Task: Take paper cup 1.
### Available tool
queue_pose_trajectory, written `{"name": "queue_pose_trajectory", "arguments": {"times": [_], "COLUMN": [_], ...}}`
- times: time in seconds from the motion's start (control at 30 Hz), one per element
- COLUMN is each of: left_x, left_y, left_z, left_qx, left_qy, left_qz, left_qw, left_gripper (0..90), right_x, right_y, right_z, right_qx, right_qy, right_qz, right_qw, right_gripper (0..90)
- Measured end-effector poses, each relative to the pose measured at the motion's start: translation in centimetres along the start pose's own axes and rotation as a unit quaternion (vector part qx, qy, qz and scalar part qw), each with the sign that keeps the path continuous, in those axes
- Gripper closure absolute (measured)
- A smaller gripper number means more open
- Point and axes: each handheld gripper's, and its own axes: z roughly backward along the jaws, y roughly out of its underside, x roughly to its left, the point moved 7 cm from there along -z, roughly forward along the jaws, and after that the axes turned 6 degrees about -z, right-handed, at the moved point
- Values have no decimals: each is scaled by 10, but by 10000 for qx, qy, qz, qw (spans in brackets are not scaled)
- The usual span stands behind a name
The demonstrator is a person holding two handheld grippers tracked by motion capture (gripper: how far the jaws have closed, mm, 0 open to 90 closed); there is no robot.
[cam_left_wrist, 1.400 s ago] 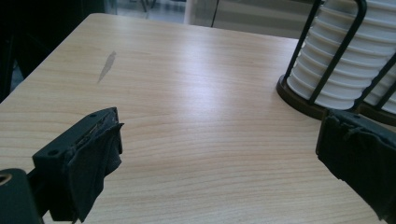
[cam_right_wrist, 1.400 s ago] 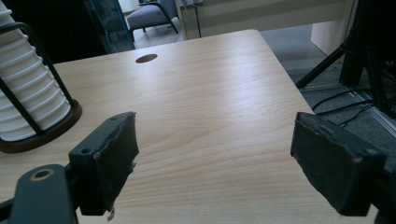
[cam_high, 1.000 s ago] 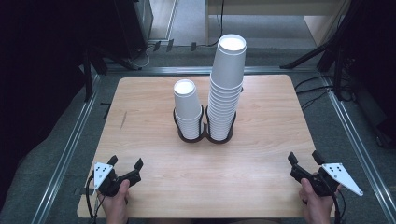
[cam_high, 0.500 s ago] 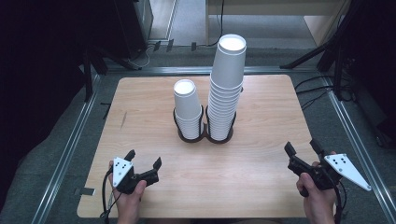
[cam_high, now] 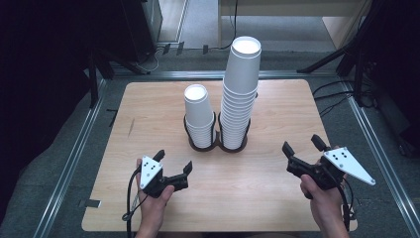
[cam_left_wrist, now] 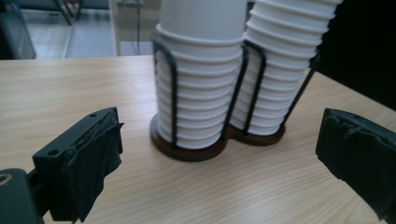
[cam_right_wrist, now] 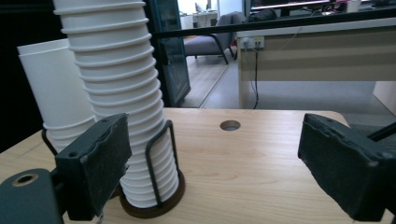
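Table (cam_high: 277, 198): pale wood grain, rounded corners.
Holder (cam_high: 216, 145): black wire, twin round bases, mid-table.
Contents: short stack (cam_high: 198, 111) left ring, tall stack (cam_high: 240, 89) right; ribbed white paper rims.
Left gripper (cam_high: 173, 167): jaws wide, empty; since earlier, nearer holder.
Right gripper (cam_high: 303, 146): just been opening, wide, empty; raised.

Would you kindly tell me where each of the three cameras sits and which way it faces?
High view: above the person's side, looking forward and down on the table; both hands show, with the left gripper and right gripper.
Left gripper view: rides the left gripper, looking level between its open jaws at the cup holder.
Right gripper view: rides the right gripper, looking between its open jaws past the tall stack towards a desk.
Shared: all three show the short stack and the tall stack in the holder.
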Motion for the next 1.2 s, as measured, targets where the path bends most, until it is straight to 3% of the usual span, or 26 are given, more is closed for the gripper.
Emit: {"name": "queue_pose_trajectory", "arguments": {"times": [0.07, 0.13, 0.23, 0.53, 0.77, 1.2], "left_x": [-10, -12, -21, -34, -42, -63], "left_y": [-5, -7, -12, -21, -20, -38], "left_z": [-6, -8, -15, -28, -39, -62], "left_qx": [-5, 5, -48, -80, 2, -178], "left_qy": [148, 161, 337, 402, 455, 449], "left_qz": [-79, -96, -64, -171, -197, -305], "left_qw": [9999, 9998, 9994, 9990, 9988, 9984], "left_gripper": [3, 3, 3, 3, 3, 3], "right_x": [7, 10, 27, 59, 72, 97], "right_y": [-2, -3, -7, -17, -30, -58], "right_z": [-3, -5, -13, -30, -38, -61], "right_qx": [10, 38, 93, 116, 64, -7], "right_qy": [-59, -122, -305, -611, -663, -748], "right_qz": [22, 54, 147, 237, 238, 325], "right_qw": [10000, 9999, 9994, 9978, 9975, 9967], "right_gripper": [97, 96, 57, 26, 4, 0]}}
